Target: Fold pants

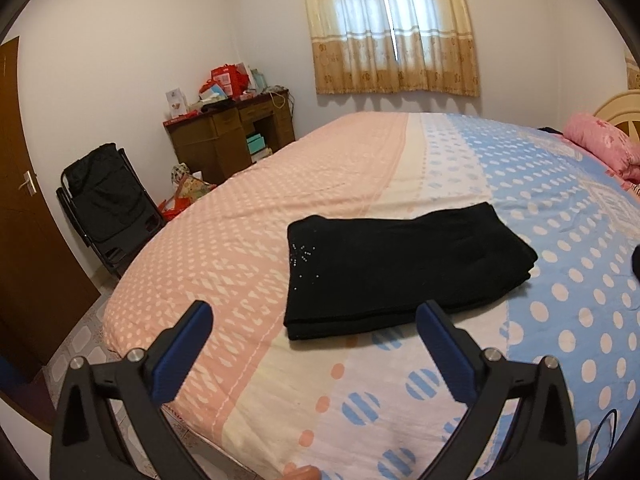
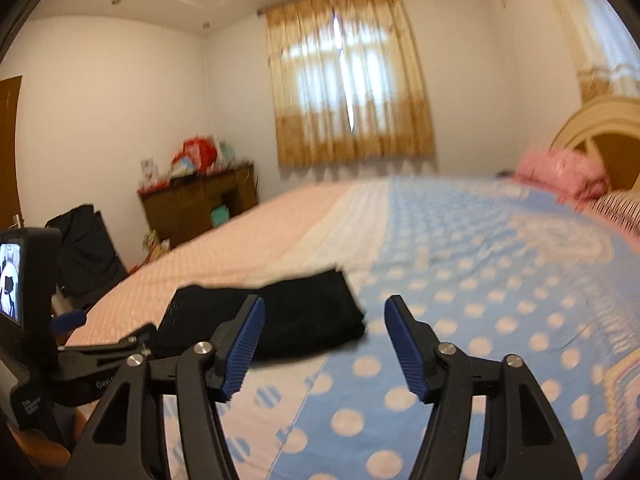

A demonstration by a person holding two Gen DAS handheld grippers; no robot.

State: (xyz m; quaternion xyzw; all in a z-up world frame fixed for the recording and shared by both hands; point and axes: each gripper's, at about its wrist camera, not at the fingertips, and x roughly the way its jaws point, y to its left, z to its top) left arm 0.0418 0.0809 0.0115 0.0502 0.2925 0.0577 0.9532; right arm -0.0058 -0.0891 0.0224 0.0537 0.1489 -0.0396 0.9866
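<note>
Black pants (image 1: 404,268) lie folded into a compact rectangle on the bed, with small sparkles near their left end. My left gripper (image 1: 316,316) is open and empty, held just in front of the pants' near edge. In the right wrist view the pants (image 2: 288,312) lie ahead and to the left. My right gripper (image 2: 324,308) is open and empty, to the right of the pants and apart from them. The left gripper's body (image 2: 80,360) shows at the left edge of that view.
The bed cover (image 1: 560,208) is pink on the left and blue with white dots on the right. A pink pillow (image 1: 604,140) lies by the headboard. A brown desk (image 1: 232,136) with clutter and a black folding chair (image 1: 108,200) stand beyond the bed's left side.
</note>
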